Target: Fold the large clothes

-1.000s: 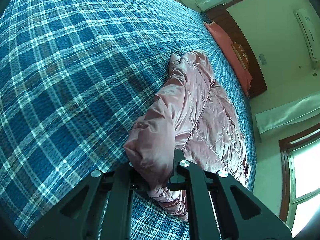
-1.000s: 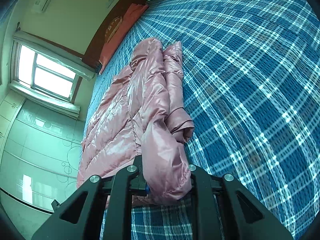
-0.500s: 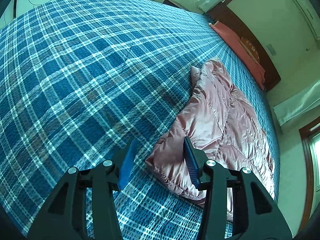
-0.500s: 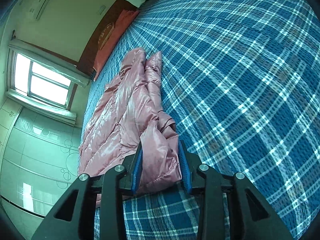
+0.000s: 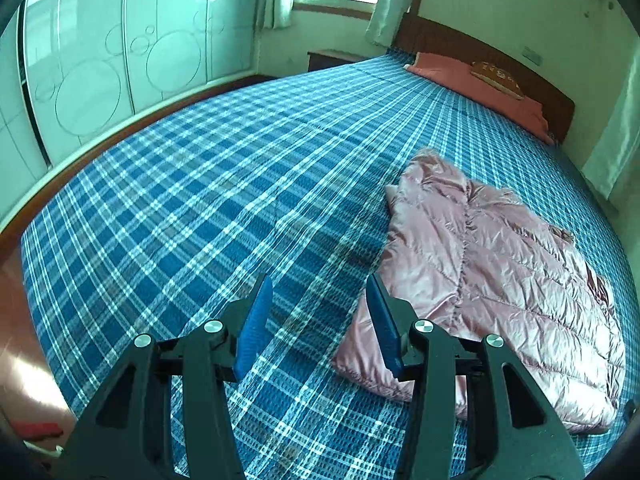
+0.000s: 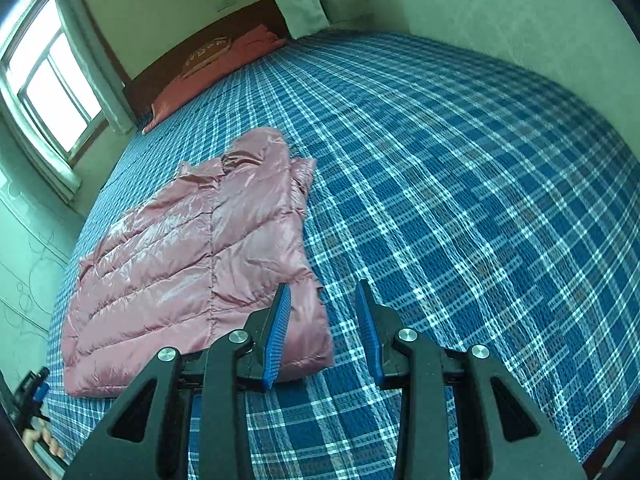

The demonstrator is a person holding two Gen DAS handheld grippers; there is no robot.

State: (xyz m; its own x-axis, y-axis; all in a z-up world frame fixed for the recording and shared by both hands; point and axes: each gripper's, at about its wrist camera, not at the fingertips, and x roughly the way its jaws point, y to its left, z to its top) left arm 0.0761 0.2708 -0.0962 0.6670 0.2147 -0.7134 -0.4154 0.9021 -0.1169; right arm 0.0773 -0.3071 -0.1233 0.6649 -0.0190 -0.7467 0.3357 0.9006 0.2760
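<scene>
Your left gripper (image 5: 320, 320) is spread wide with nothing between its blue pads (image 5: 256, 320), hanging above the blue plaid bedspread (image 5: 200, 200). Its right finger sits just over the near left corner of the pink puffer jacket (image 5: 500, 280), though you cannot tell whether it touches the fabric.

Your right gripper (image 6: 324, 328) is likewise wide apart and empty. Its left pad (image 6: 276, 336) overlaps the jacket's (image 6: 192, 260) near right corner in view, while the other finger is over bare bedspread (image 6: 460, 200).

The jacket lies flat on the bed, folded in on itself along a lengthwise seam, between your two grippers. It stretches from the near edge of the bed toward the far end, collar end farthest from you.

Beyond it, at the far end, a reddish pillow (image 5: 472, 80) rests against the dark wooden headboard (image 5: 460, 44). A window (image 6: 52, 76) with pale curtains lights the room, and a glossy wardrobe (image 5: 100, 60) with circle patterns stands to the left of the bed.
</scene>
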